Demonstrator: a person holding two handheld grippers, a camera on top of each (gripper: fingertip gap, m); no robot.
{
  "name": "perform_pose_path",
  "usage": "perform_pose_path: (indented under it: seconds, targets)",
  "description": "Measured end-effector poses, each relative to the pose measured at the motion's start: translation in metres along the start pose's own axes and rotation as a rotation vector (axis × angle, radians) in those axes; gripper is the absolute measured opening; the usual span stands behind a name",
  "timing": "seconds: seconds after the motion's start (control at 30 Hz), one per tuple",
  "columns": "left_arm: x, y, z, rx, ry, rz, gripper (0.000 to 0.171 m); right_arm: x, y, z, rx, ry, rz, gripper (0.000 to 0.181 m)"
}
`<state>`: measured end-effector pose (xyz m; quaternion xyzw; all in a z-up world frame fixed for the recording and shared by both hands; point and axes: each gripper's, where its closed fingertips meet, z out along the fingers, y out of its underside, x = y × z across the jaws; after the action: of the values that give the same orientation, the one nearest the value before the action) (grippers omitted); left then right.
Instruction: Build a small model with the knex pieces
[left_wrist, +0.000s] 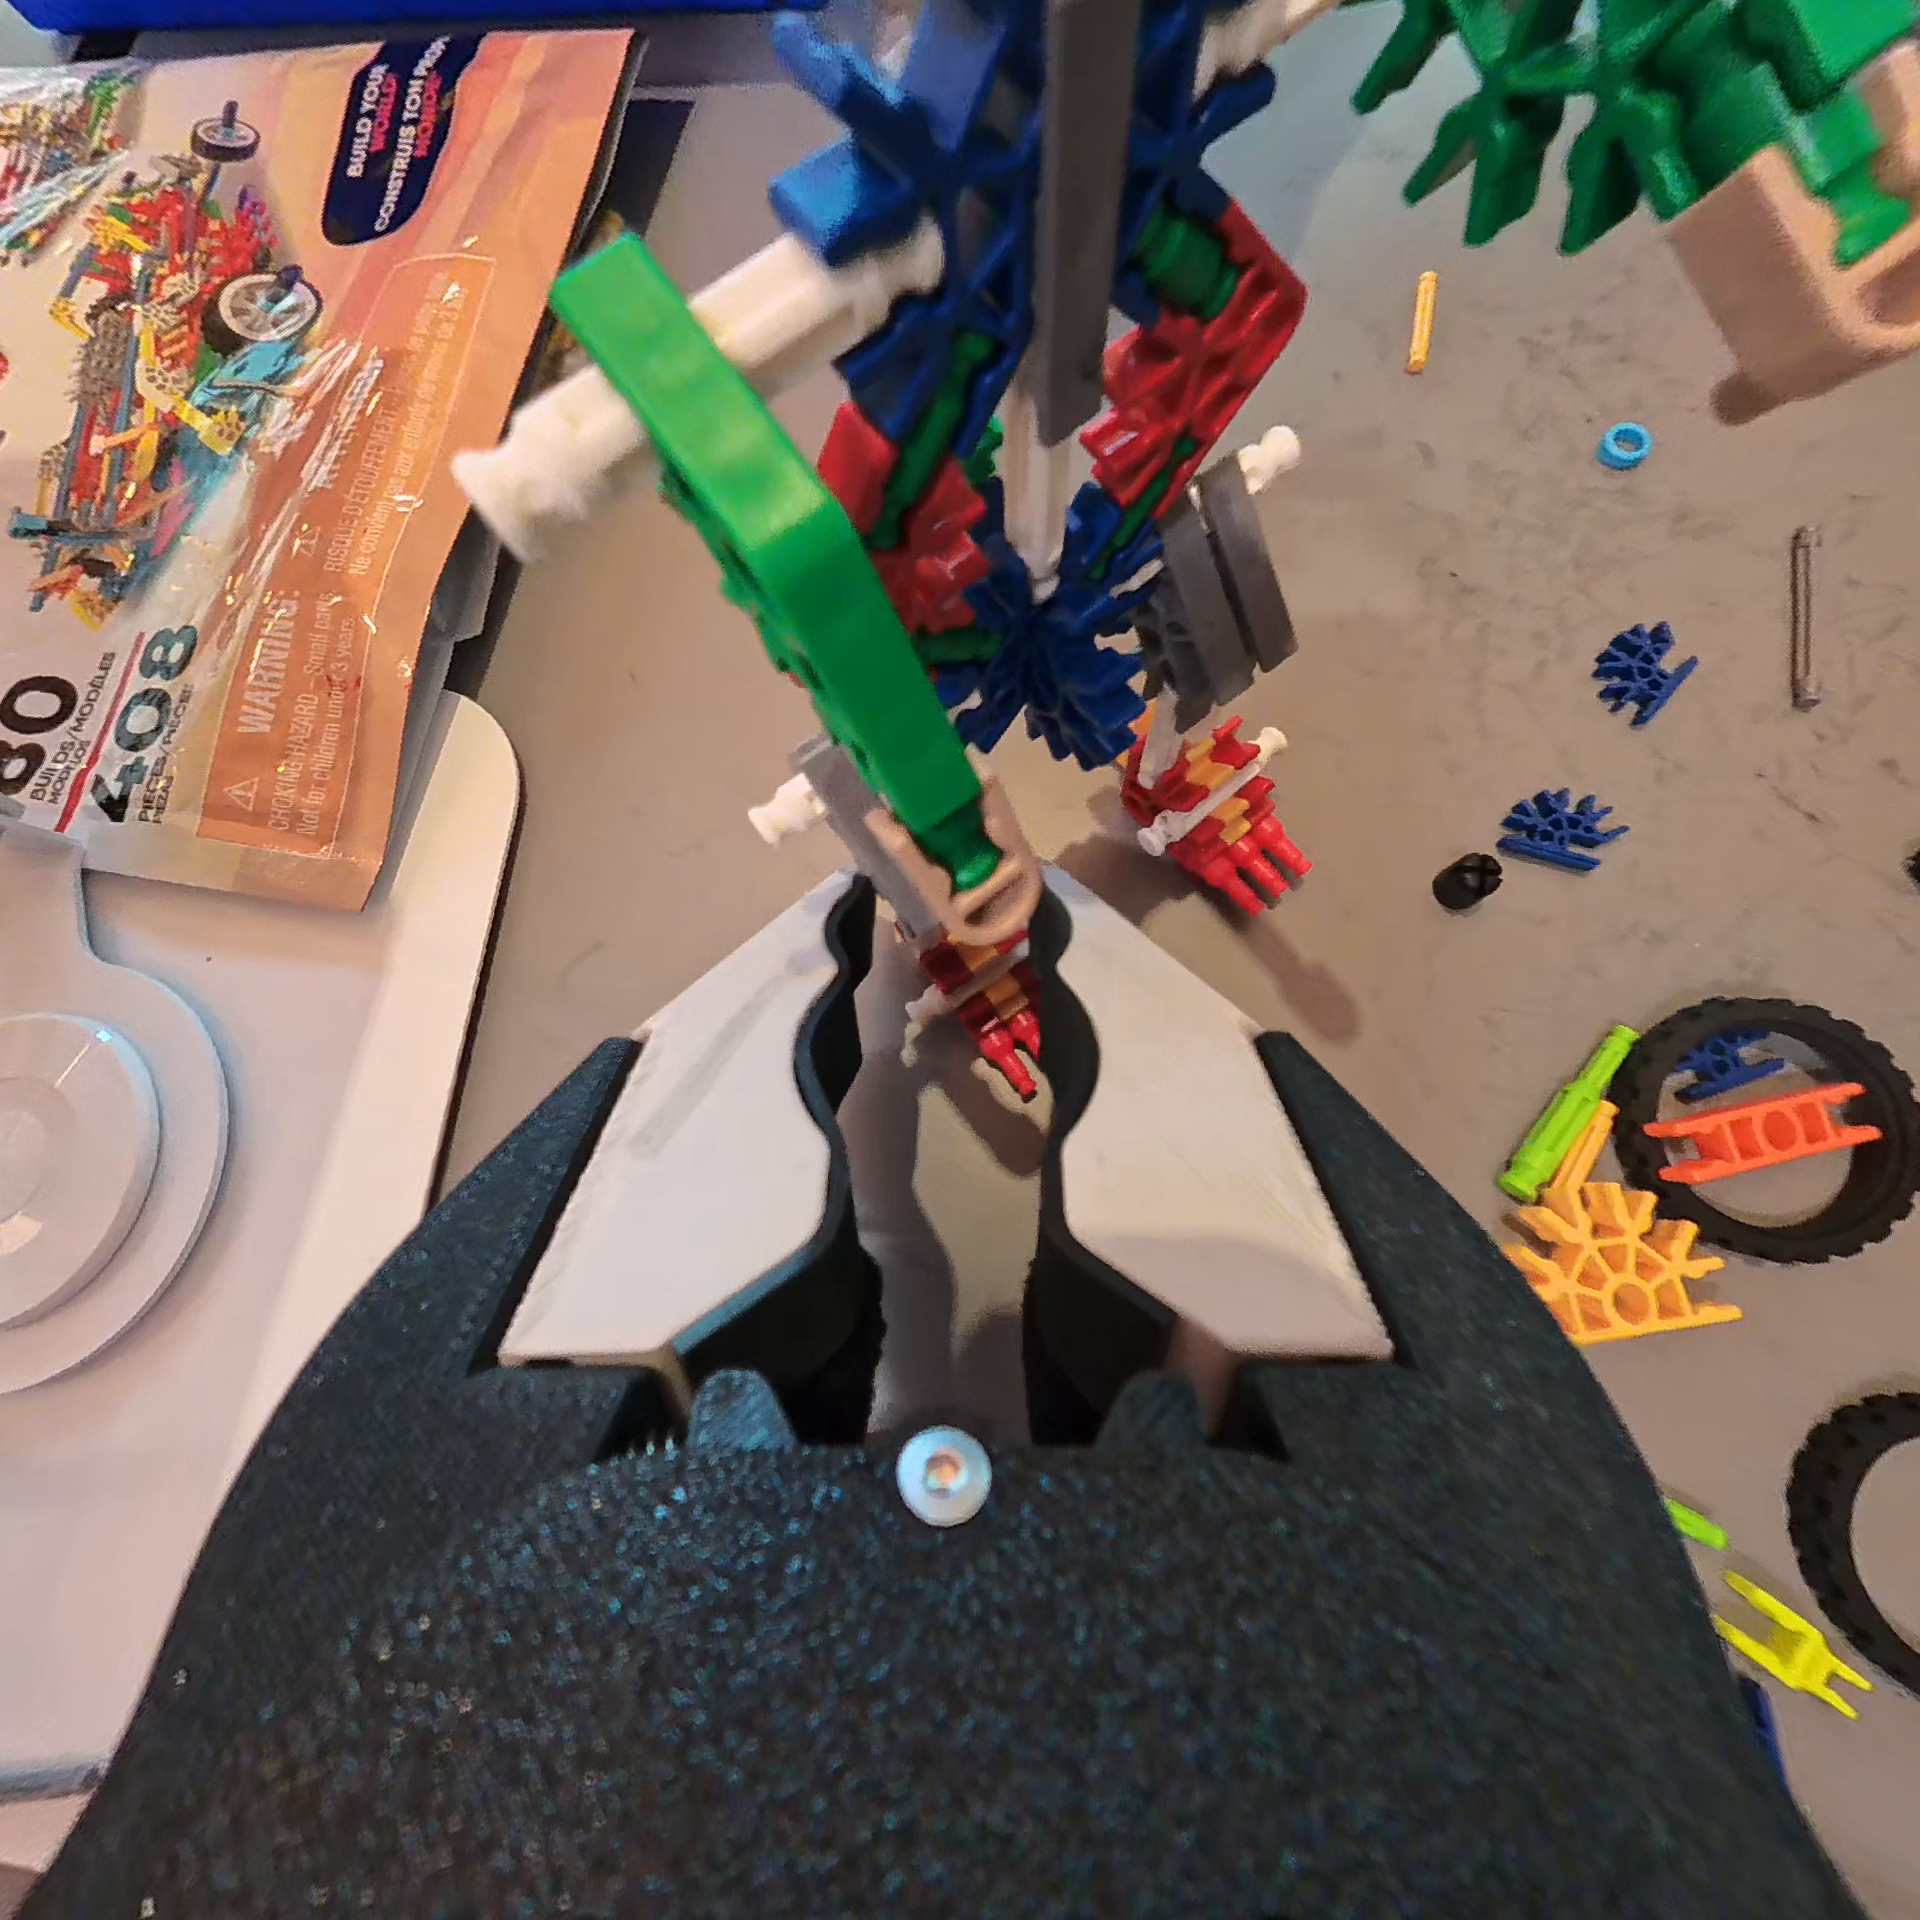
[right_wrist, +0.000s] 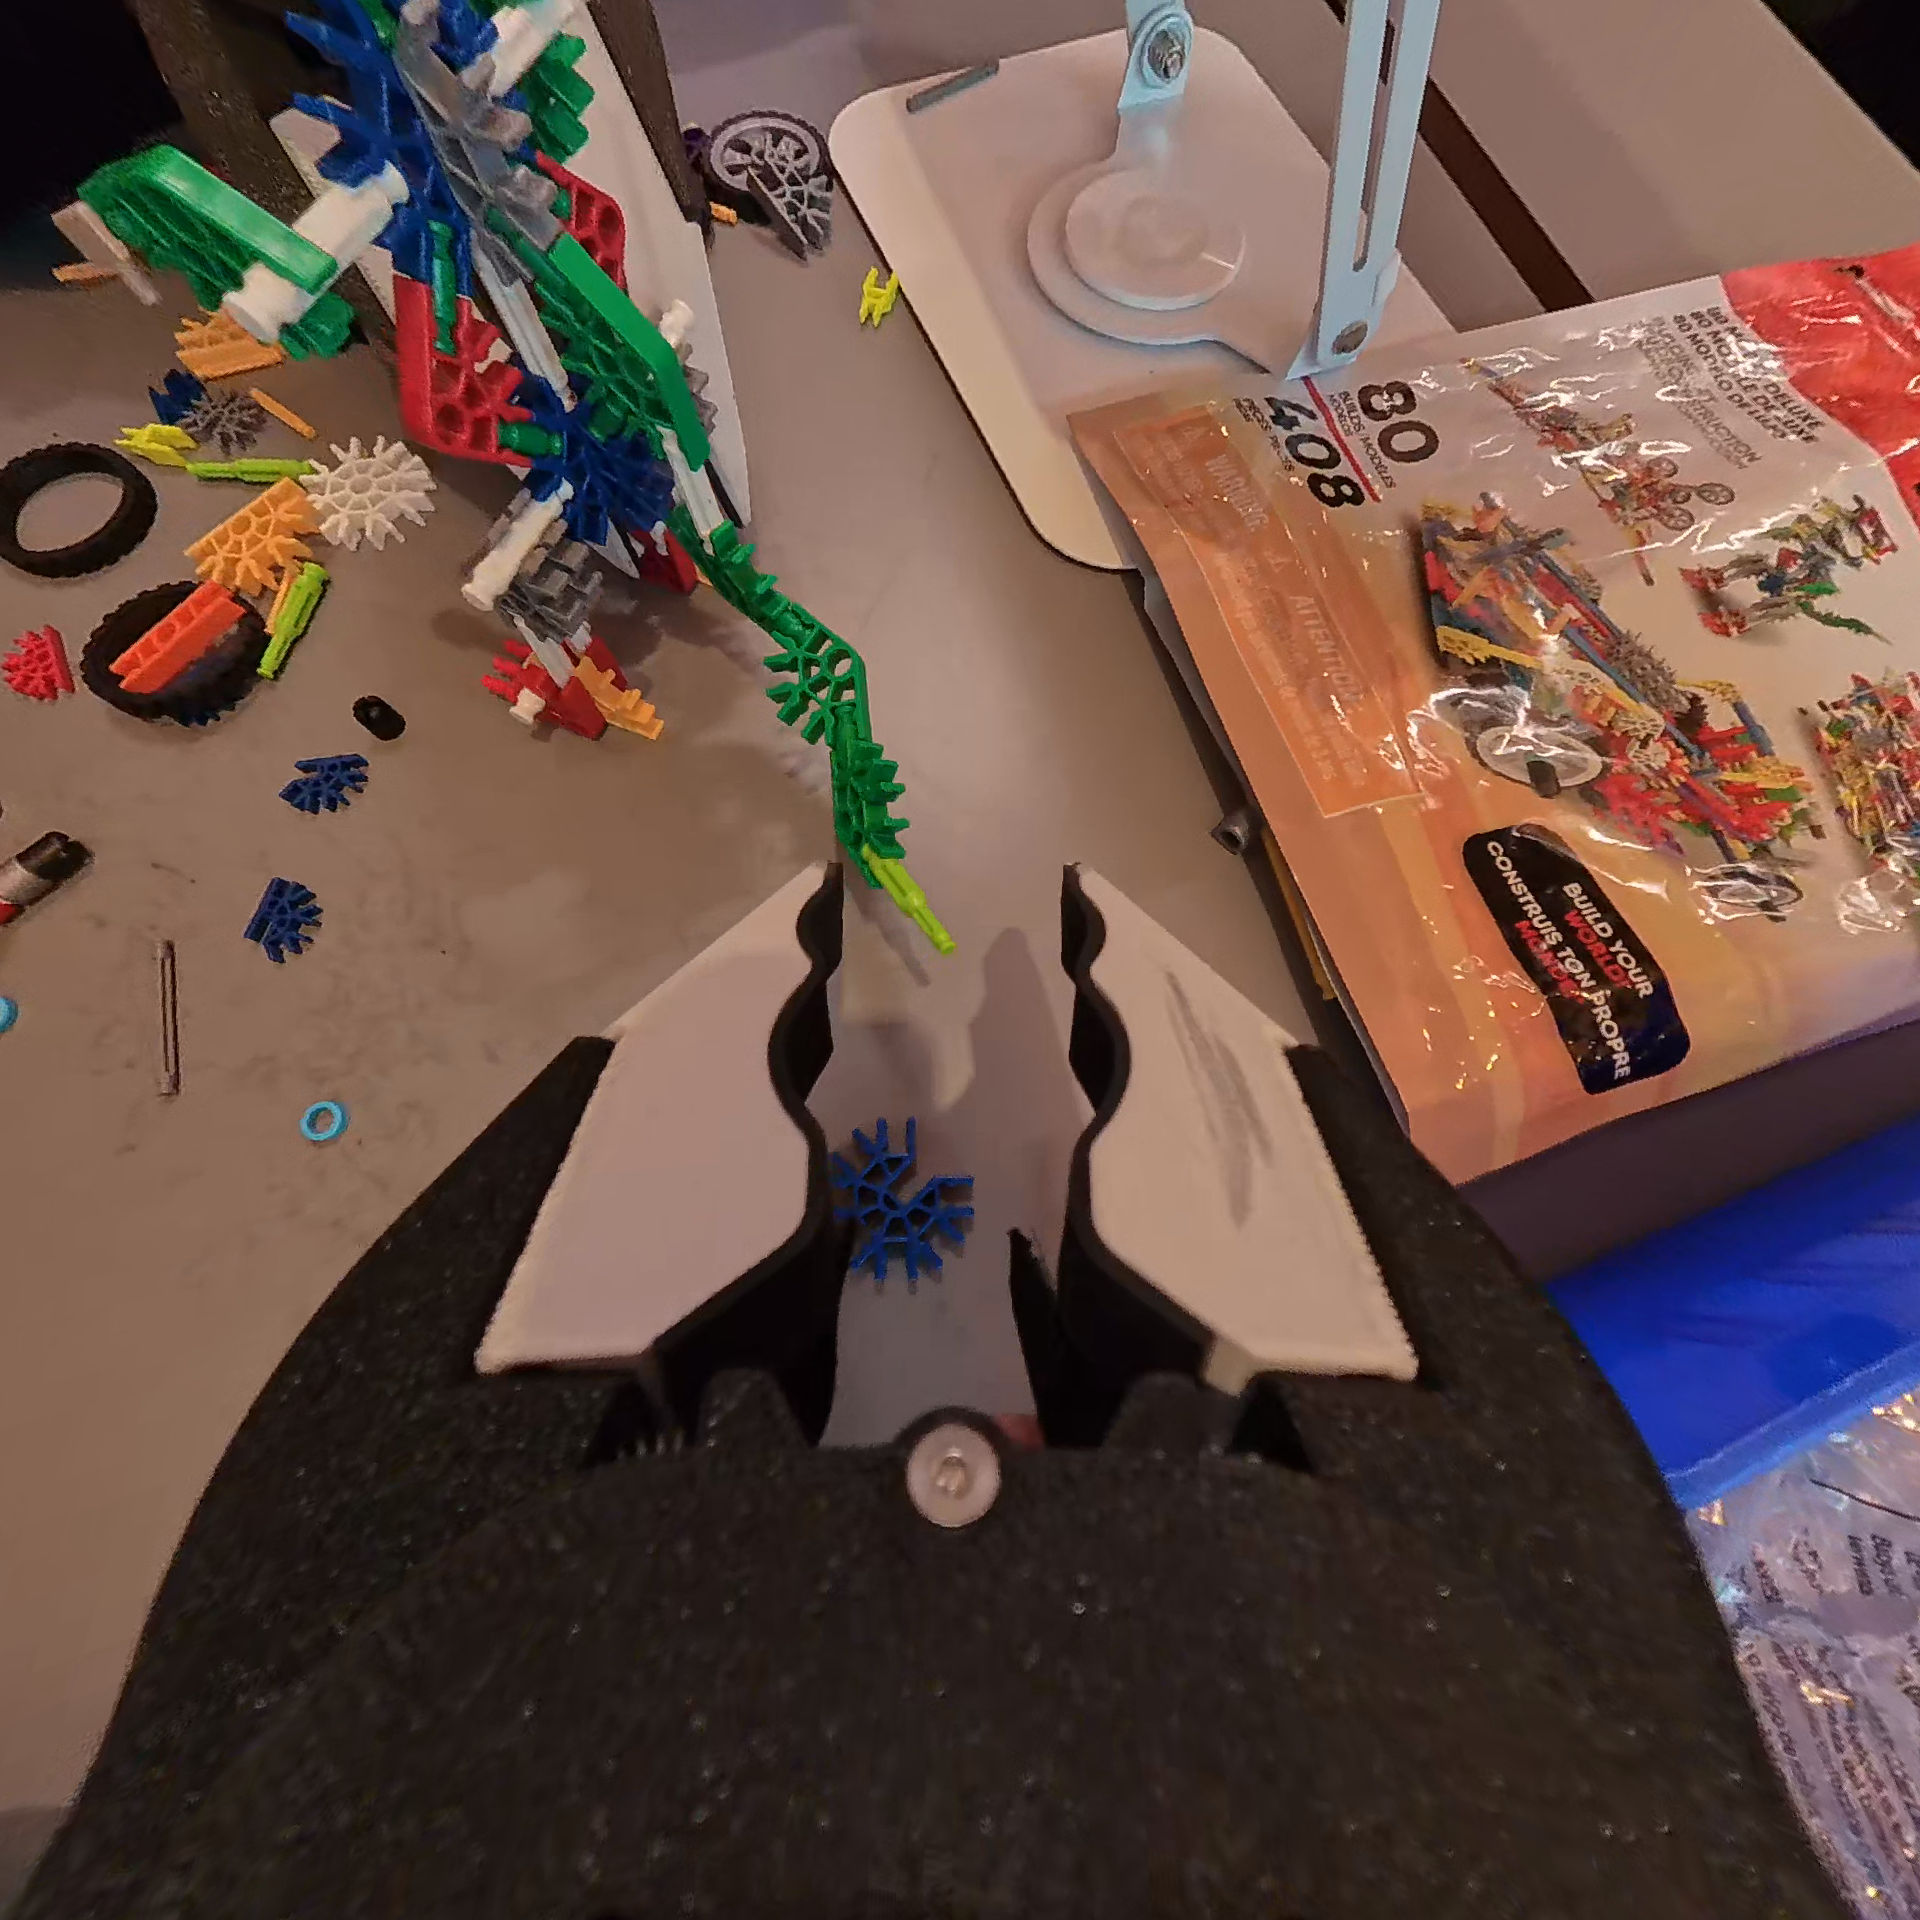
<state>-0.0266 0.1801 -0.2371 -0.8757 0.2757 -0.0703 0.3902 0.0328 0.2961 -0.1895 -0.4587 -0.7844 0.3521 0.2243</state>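
Note:
My left gripper (left_wrist: 954, 894) is shut on a multicoloured construction-toy model (left_wrist: 1049, 644), its fingertips pinching a tan clip and grey rod at the model's near end. A green curved panel (left_wrist: 769, 499) and a white rod stick out toward the left. In the right wrist view the model (right_wrist: 582, 468) stands tilted, its red and yellow feet on the grey table. A green connector tail (right_wrist: 831, 675) hangs from it and ends in a lime rod (right_wrist: 914, 904). My right gripper (right_wrist: 951, 894) is open and empty, its left fingertip just beside the lime rod. A blue snowflake connector (right_wrist: 899, 1200) lies under it.
A plastic parts bag (right_wrist: 1507, 675) lies right of the right gripper and also shows in the left wrist view (left_wrist: 260, 468). A white stand base (right_wrist: 1039, 260) sits behind it. Black tyres (left_wrist: 1766, 1132), loose connectors and rods are scattered on the table (right_wrist: 520, 935). A blue bin (right_wrist: 1766, 1299) is at the right. Across from one pair of fingers to the other is roughly 15 cm. The left gripper is farther from the blue snowflake connector (right_wrist: 899, 1200), some 20 cm, than the right, some 9 cm.

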Motion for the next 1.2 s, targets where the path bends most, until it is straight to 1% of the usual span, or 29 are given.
perform_pose_path:
  seconds: [0.07,0.2,0.53,0.6,0.7,0.77,0.83,1.0,1.07,1.1,1.13,1.2]
  targets:
    - [0.003,0.001,-0.001,-0.009,0.018,-0.007,0.027,-0.001,-0.003,0.000,0.007,0.002,-0.009,0.041]
    - [0.009,0.003,-0.005,-0.046,0.048,-0.018,0.038,-0.009,-0.007,0.000,0.009,-0.011,-0.044,0.041]
    - [0.012,0.006,-0.009,-0.065,0.061,-0.012,0.037,-0.035,-0.022,0.008,0.013,-0.066,-0.123,0.041]
    - [0.014,0.008,-0.010,-0.071,0.074,-0.015,0.035,-0.043,-0.032,0.012,0.034,-0.074,-0.152,0.041]
    - [0.014,0.008,-0.010,-0.072,0.068,-0.012,0.036,-0.064,-0.049,0.017,0.078,-0.128,-0.178,0.041]
    - [0.013,0.008,-0.009,-0.074,0.064,-0.015,0.037,-0.075,-0.046,0.025,0.042,-0.150,-0.203,0.042]
    - [0.015,0.008,-0.007,-0.075,0.071,-0.018,0.036,-0.079,-0.039,0.034,-0.014,-0.151,-0.219,0.042]
    - [0.021,0.010,0.000,-0.099,0.085,-0.017,0.037,-0.093,-0.026,0.060,-0.103,-0.188,-0.237,0.041]
    - [0.022,0.011,0.003,-0.111,0.088,-0.021,0.037,-0.087,-0.026,0.065,-0.112,-0.147,-0.239,0.035]
    - [0.023,0.012,0.004,-0.114,0.088,-0.021,0.037,-0.084,-0.027,0.066,-0.108,-0.137,-0.231,0.034]
    - [0.023,0.012,0.005,-0.113,0.087,-0.021,0.036,-0.084,-0.028,0.067,-0.101,-0.140,-0.226,0.034]
    - [0.023,0.011,0.006,-0.112,0.087,-0.024,0.036,-0.082,-0.029,0.068,-0.090,-0.127,-0.233,0.028]
